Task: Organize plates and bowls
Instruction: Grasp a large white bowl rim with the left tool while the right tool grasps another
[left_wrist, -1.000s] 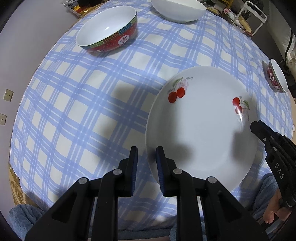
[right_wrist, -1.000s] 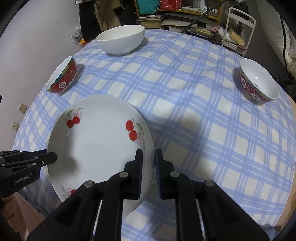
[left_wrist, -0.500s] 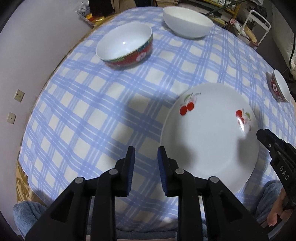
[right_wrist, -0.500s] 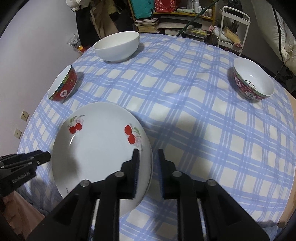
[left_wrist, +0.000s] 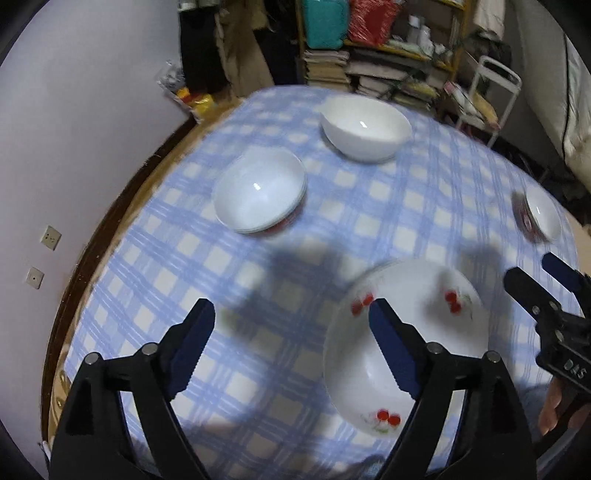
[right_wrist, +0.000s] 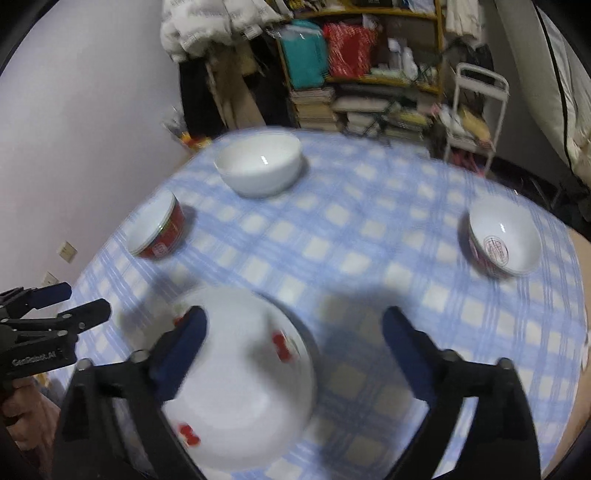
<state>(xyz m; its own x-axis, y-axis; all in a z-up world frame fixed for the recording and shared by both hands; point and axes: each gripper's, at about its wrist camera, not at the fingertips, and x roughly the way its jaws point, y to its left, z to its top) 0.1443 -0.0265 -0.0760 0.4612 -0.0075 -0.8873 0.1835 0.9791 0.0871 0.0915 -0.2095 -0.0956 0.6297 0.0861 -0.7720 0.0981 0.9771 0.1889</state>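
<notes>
White plate (left_wrist: 424, 354) lies below both opening hand-held grippers.

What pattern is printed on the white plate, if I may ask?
Red cherries on white plate, clearest in the left wrist view.

You have a blue-and-white checked tablecloth (left_wrist: 369, 206) under everything. The near plate (left_wrist: 406, 354) is white with red cherry sprigs. The far bowl (left_wrist: 365, 129) is plain white. The left bowl (right_wrist: 159, 229) is red outside with what looks like a green rim band, blurred here. The right bowl (right_wrist: 502, 243) is white inside with red patterning.
</notes>
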